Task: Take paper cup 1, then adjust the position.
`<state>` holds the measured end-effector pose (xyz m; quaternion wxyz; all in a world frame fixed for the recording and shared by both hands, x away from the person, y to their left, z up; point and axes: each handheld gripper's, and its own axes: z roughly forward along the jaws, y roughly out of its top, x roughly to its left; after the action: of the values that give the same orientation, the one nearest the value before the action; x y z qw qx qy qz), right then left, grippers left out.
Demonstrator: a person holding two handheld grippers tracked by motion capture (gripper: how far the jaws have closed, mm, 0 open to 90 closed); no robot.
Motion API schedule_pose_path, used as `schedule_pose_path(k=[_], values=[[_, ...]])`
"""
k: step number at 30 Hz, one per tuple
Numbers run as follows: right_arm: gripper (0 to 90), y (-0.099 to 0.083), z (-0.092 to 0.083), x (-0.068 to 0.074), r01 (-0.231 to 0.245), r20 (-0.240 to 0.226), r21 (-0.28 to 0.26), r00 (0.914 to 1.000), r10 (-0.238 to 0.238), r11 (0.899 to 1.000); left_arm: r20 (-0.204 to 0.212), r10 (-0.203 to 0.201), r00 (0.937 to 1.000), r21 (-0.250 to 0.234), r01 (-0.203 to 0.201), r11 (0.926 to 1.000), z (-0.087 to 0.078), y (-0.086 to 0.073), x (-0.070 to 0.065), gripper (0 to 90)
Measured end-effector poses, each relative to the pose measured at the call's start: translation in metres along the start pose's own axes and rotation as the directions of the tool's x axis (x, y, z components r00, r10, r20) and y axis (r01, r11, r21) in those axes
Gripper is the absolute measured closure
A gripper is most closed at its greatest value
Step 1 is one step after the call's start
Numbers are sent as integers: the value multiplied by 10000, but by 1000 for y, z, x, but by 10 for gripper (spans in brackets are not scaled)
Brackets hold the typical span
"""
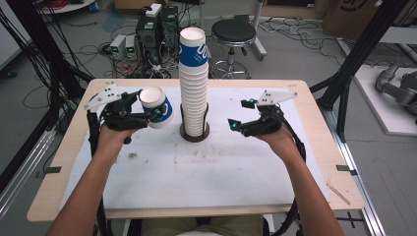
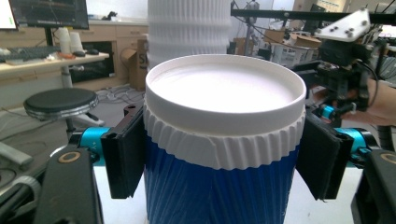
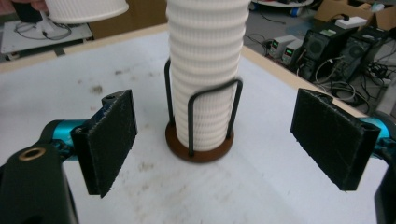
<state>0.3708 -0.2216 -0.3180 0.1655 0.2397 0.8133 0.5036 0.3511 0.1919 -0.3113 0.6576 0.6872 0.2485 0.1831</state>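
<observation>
Gripping blue-and-white cup [image 2: 224, 154] between left claw [image 2: 224, 158] pads, cup stack [image 1: 193, 83] beside

Cup [image 2: 219, 154] blue with white ribbed band; stack [image 1: 193, 93] white; holder base [image 3: 199, 150] brown; pads [image 3: 109, 140] black

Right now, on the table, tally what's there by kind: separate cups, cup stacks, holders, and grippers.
Separate cup, held in the left gripper: 1
Cup stack: 1
Holder under the stack: 1
Grippers, counting the open right gripper: 2
Total: 5
</observation>
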Motion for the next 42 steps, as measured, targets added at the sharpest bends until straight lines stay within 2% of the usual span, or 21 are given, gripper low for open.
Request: schedule_pose_path(k=[1, 3, 6, 12, 19, 21, 24, 26, 27, 28, 29, 30, 32, 37, 38, 39, 42], values=[[148, -14, -1, 6, -119, 7, 8, 9999, 119, 9999, 40, -35, 10000, 91, 35, 10000, 1, -6, -1, 269], [148, -18, -2, 7, -124, 59, 58, 9999, 123, 9999, 68, 41, 10000, 263, -43, 9996, 1, -12, -3, 269], [148, -38, -2, 13, -235, -25, 119, 9997, 235, 9997, 199, 142, 9997, 356, -149, 9993, 3, -22, -11, 269], [148, -50, -3, 16, -424, -131, -33, 9990, 423, 9991, 293, 237, 9993, 642, -256, 9976, 10, -28, -18, 268], [148, -48, -8, 16, -376, -156, -304, 9992, 371, 9988, 444, 99, 9990, 586, -125, 9982, 14, -27, -26, 267], [149, -48, -6, 17, -486, -502, -269, 9976, 472, 9985, 503, 108, 9987, 660, -141, 9977, 16, -28, -27, 268], [148, -48, -4, 20, -498, -697, -166, 9964, 485, 9986, 677, 114, 9976, 548, -151, 9984, 19, -29, -30, 267], [148, -47, -3, 22, -535, -977, -303, 9939, 503, 9981, 838, 164, 9963, 499, -206, 9985, 21, -29, -34, 268], [148, -47, -3, 22, -535, -977, -303, 9939, 503, 9981, 931, 190, 9955, 492, -237, 9985, 23, -29, -36, 268], [149, -45, -2, 23, -604, -1283, -311, 9901, 560, 9977, 1014, 244, 9945, 510, -297, 9983, 24, -29, -38, 268], [149, -45, -2, 25, -629, -1400, -290, 9884, 582, 9976, 1087, 255, 9937, 516, -313, 9982, 26, -30, -41, 268], [148, -44, -2, 26, -542, -1411, -306, 9888, 494, 9981, 1216, 370, 9919, 617, -448, 9971, 29, -31, -45, 268], [148, -43, -1, 28, -446, -1508, -409, 9878, 379, 9982, 1208, 594, 9909, 756, -689, 9948, 30, -32, -48, 268], [148, -42, -3, 32, -393, -1693, -693, 9852, 271, 9968, 1441, 412, 9887, 720, -520, 9960, 34, -34, -52, 269], [148, -42, -4, 33, -499, -1838, -901, 9824, 326, 9947, 1665, 313, 9855, 648, -426, 9970, 35, -33, -54, 269], [148, -42, -4, 33, -499, -1838, -901, 9824, 326, 9947, 1665, 313, 9855, 648, -426, 9970, 35, -33, -54, 269], [148, -43, 0, 38, -426, -2143, -1079, 9766, 186, 9932, 2105, 156, 9775, 503, -267, 9984, 40, -33, -58, 269]])
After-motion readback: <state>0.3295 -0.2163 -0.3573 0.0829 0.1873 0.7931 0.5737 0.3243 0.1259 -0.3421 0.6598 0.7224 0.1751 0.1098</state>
